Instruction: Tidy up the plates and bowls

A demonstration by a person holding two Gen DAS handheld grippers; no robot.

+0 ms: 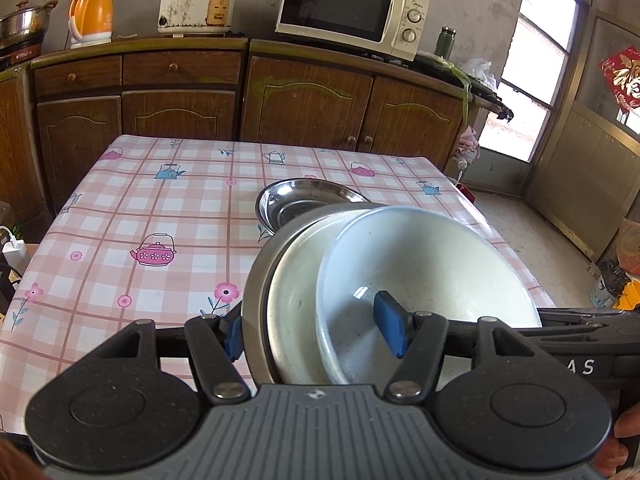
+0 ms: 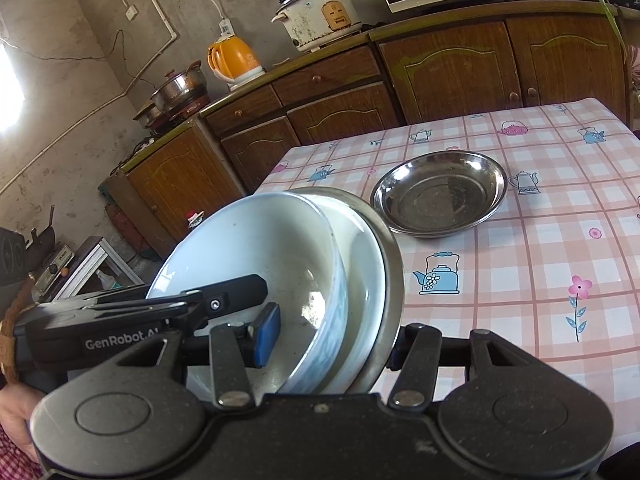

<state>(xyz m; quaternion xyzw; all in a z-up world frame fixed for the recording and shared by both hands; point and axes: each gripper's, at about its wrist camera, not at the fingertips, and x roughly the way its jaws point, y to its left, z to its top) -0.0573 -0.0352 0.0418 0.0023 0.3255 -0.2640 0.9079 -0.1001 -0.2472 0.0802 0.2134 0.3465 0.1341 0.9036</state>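
The nested stack, a white bowl (image 1: 424, 276) inside a second white bowl (image 1: 296, 300) inside a steel bowl (image 1: 256, 280), is tipped steeply on edge and carried between the two tools above the near right part of the counter (image 1: 120, 208). The left tool (image 1: 316, 332) is clamped across the stack, one blue pad inside the inner bowl and the other on the steel wall; the right tool (image 2: 332, 340) pinches it the same way from the opposite side. The likeliest failure, as I judge it, is the bowls sliding against each other: they sit offset, not flush, and glazed ware on steel is slick, so any uneven pull or twist between the hands could let the inner bowl slip out and break. Both tools also sit low near the rims, so the stack could pivot. A steel plate (image 2: 438, 194) rests just beyond, apart from the stack; lowering carelessly could knock its rim. The counter's right edge lies close on the left-wrist view, with floor beyond, while the open checked cloth to the left and far side offers ample room.
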